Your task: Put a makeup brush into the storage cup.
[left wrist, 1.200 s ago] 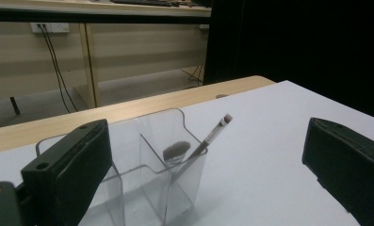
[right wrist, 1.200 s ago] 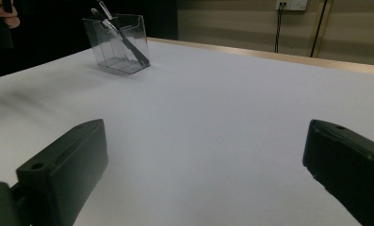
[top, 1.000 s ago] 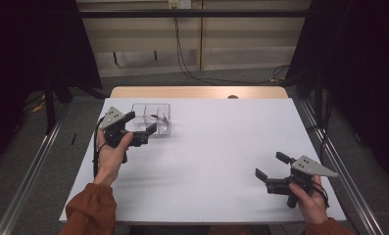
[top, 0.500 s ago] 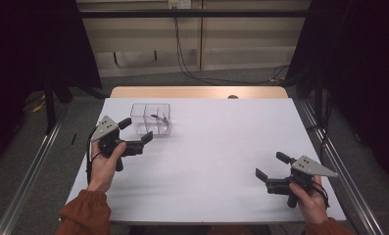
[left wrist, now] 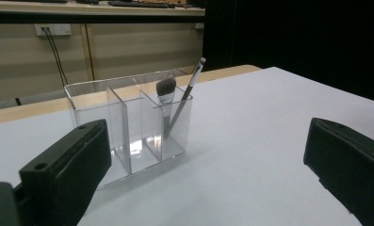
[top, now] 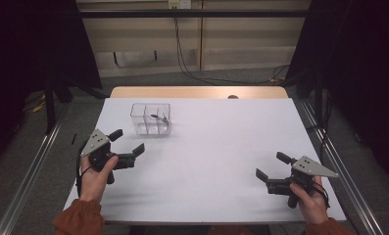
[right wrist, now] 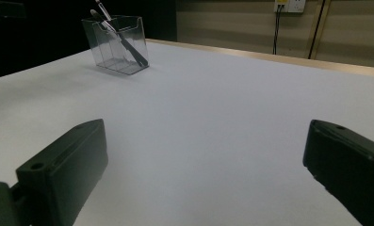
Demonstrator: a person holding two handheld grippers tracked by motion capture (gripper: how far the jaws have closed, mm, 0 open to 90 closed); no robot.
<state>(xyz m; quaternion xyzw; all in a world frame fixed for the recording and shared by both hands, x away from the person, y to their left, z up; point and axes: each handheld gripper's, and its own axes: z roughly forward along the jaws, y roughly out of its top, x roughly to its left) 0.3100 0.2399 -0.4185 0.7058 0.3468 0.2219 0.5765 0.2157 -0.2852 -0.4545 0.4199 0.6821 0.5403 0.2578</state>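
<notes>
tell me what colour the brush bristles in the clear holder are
Dark grey-brown bristles, clearest in the left gripper view.

high view: above near edge, facing forward-down | gripper views: low over table [top: 211,147], each facing the clear organizer [left wrist: 128,127] | shared: organizer

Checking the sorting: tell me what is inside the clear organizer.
The clear organizer holds a makeup brush and a slim pencil-like stick in one end compartment; their lower ends blur behind the plastic.

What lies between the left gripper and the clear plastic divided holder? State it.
Nothing: bare white table separates the left gripper from the clear plastic divided holder, as the left gripper view shows.
</notes>
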